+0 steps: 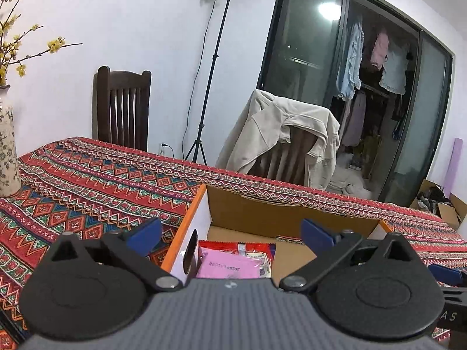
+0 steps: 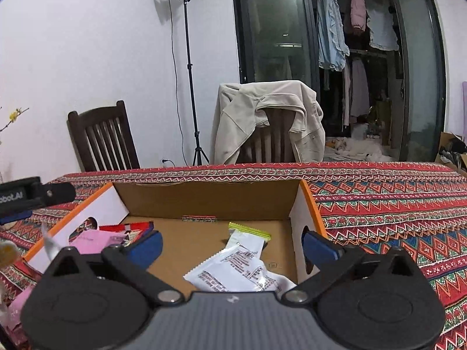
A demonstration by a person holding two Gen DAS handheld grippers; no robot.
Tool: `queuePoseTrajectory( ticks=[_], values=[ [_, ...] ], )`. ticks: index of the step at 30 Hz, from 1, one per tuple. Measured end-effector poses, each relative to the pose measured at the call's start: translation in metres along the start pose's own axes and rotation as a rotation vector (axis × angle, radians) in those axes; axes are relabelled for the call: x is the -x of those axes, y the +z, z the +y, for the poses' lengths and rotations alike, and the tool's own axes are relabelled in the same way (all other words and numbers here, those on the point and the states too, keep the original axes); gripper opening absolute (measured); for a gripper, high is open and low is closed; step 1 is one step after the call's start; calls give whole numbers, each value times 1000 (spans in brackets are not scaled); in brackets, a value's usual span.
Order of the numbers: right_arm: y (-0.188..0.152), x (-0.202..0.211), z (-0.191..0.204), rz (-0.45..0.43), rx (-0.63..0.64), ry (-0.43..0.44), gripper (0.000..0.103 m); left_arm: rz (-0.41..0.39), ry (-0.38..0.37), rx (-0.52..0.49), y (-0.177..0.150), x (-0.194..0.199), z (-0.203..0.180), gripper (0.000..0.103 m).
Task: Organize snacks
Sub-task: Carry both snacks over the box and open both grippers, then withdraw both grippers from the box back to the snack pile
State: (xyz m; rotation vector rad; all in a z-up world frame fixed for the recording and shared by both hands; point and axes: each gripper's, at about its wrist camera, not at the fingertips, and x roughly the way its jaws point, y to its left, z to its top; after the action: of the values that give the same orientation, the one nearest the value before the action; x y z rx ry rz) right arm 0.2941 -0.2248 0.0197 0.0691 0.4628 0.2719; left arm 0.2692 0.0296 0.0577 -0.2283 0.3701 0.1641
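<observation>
An open cardboard box (image 2: 204,201) with orange-edged white side walls stands on the patterned tablecloth. My right gripper (image 2: 232,245) is open above the box, and white snack packets (image 2: 233,271) lie loose on the box floor below it, free of the pads. A pink packet (image 2: 93,240) and a red packet (image 2: 125,227) lie at the box's left end. My left gripper (image 1: 230,233) is open over that left end, above the pink packet (image 1: 230,265) and the red packet (image 1: 230,245). Nothing is between its fingers.
A floral vase (image 1: 7,145) with yellow blossoms stands on the table at far left. Two wooden chairs (image 2: 102,140) stand behind the table, one draped with a beige jacket (image 2: 262,116). A light stand (image 2: 189,73) is by the wall. More packets (image 2: 8,250) lie blurred outside the box's left wall.
</observation>
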Motion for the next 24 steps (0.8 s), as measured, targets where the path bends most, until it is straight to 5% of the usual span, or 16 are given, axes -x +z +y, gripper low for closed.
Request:
queuePoseTrajectory(
  ticks=[24],
  values=[
    [13, 65, 15, -74, 53, -5, 103, -36, -22, -55, 25, 64, -8, 103]
  ],
)
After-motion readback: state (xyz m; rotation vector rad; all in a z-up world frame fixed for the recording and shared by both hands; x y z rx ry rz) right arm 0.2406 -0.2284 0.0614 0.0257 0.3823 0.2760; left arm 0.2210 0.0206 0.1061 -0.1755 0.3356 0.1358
